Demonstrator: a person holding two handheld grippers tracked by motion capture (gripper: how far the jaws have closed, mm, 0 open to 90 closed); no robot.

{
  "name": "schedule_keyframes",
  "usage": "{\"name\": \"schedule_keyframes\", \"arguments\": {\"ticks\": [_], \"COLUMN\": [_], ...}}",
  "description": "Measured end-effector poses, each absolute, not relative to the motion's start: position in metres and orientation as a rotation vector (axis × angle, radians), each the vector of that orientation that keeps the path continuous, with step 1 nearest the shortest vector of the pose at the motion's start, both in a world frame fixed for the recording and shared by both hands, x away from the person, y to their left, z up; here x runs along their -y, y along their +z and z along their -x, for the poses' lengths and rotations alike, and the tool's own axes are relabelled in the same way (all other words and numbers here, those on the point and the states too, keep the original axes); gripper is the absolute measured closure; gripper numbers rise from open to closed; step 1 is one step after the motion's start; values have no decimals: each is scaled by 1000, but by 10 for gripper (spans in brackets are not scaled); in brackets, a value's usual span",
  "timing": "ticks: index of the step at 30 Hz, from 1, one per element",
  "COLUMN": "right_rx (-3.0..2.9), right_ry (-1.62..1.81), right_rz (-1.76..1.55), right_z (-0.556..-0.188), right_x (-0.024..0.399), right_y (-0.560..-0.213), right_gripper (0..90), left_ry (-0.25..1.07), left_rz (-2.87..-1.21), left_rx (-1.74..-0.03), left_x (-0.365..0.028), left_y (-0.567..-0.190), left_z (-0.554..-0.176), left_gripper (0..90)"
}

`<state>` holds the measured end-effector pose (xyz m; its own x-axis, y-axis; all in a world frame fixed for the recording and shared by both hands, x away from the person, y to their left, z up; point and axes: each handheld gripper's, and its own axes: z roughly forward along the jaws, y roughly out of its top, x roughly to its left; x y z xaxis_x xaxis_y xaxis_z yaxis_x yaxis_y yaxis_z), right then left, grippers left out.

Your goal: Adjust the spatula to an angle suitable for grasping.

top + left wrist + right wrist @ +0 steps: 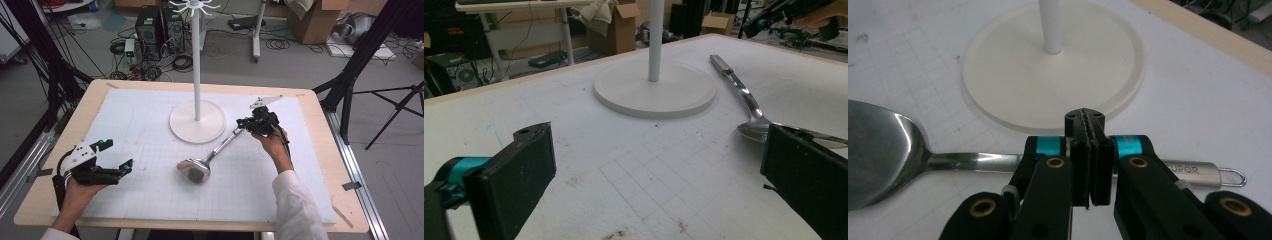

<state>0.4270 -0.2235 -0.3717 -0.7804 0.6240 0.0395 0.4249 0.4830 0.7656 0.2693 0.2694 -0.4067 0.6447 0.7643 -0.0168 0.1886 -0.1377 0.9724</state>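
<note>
The ladle (207, 161) lies on the worktop (125, 130) beside the stand (197, 121), and the right gripper (1089, 150), jaws pressed together over its handle (apparently gripping nothing), could nudge it away; left gripper (114, 156) spread wide.

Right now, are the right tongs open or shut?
Shut. In the right gripper view the right tongs have their pads pressed together, over the ladle handle; a grip on it cannot be told.
</note>
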Motion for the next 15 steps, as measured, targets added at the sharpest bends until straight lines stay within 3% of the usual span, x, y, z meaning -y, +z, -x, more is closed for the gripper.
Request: {"name": "schedule_keyframes", "arguments": {"ticks": [15], "right_rx": [-2525], "right_ry": [1054], "right_rz": [-970], "right_z": [-461], "right_x": [219], "right_y": [-390], "right_gripper": [896], "left_ry": [593], "left_rz": [-1673], "left_rx": [-790], "left_x": [-268], "left_y": [-408], "left_z": [-271], "left_gripper": [18]}}
